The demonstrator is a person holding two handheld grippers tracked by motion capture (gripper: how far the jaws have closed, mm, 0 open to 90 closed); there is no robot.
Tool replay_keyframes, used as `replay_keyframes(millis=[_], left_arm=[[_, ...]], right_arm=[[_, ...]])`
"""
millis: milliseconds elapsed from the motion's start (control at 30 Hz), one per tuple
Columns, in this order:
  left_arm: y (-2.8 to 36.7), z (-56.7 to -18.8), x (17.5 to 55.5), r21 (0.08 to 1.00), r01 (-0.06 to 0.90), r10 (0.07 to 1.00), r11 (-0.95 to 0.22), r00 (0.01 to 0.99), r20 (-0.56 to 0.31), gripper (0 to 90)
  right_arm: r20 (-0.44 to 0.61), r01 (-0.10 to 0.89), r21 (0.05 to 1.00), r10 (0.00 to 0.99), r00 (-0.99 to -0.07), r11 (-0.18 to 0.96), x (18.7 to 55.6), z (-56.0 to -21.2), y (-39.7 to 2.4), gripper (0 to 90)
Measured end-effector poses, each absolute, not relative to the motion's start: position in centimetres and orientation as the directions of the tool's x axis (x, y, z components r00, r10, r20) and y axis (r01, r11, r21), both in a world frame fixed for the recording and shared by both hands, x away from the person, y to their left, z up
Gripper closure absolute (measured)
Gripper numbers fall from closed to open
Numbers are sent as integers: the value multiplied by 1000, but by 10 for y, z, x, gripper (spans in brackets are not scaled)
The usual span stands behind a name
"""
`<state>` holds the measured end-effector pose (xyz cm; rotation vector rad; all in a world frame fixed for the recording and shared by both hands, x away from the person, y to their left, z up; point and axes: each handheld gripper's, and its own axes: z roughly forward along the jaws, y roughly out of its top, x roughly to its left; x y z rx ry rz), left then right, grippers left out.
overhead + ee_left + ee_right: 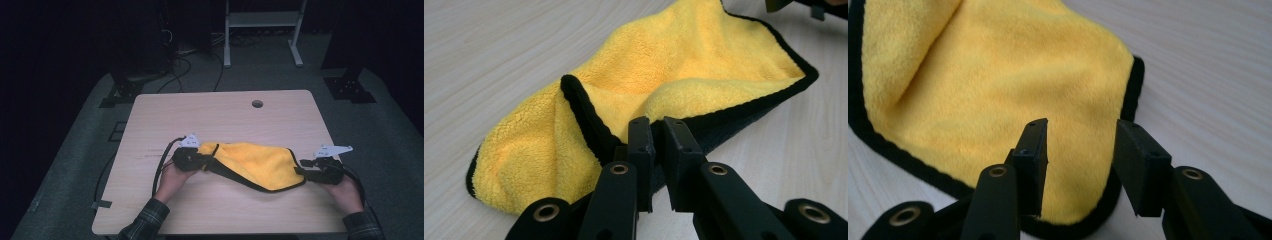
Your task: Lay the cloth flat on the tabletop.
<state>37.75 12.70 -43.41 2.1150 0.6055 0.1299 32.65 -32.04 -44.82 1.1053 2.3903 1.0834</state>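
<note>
A yellow cloth (255, 162) with a black bound edge lies rumpled near the middle of the pale wood worktop (220, 115), between the two grippers; the left gripper (659, 131) has its fingers nearly together, pinched on the cloth's near black edge, apparently to anchor or lift that end; the right gripper (1080, 150) has its fingers apart over the cloth's opposite corner, gripping nothing, probably lined up to take it so the cloth can be stretched or folded between both hands; the cloth is plush and fleecy, folded over on itself at the left end, its underside dark, its edge curving loosely
</note>
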Motion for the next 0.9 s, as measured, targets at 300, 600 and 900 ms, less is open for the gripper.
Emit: replay_keyframes(millis=[300,600,900], left_arm=[[127,-433,377,815,378,454,-440,876,-161,827],[130,-433,377,823,382,461,-421,871,-170,827],[144,-412,377,864,358,483,-355,861,-158,827]], right_arm=[[63,584,682,761,-646,439,320,-463,-331,553],[80,629,626,764,-640,461,319,-467,-324,825],[91,554,737,754,-651,389,324,-439,-325,842]])
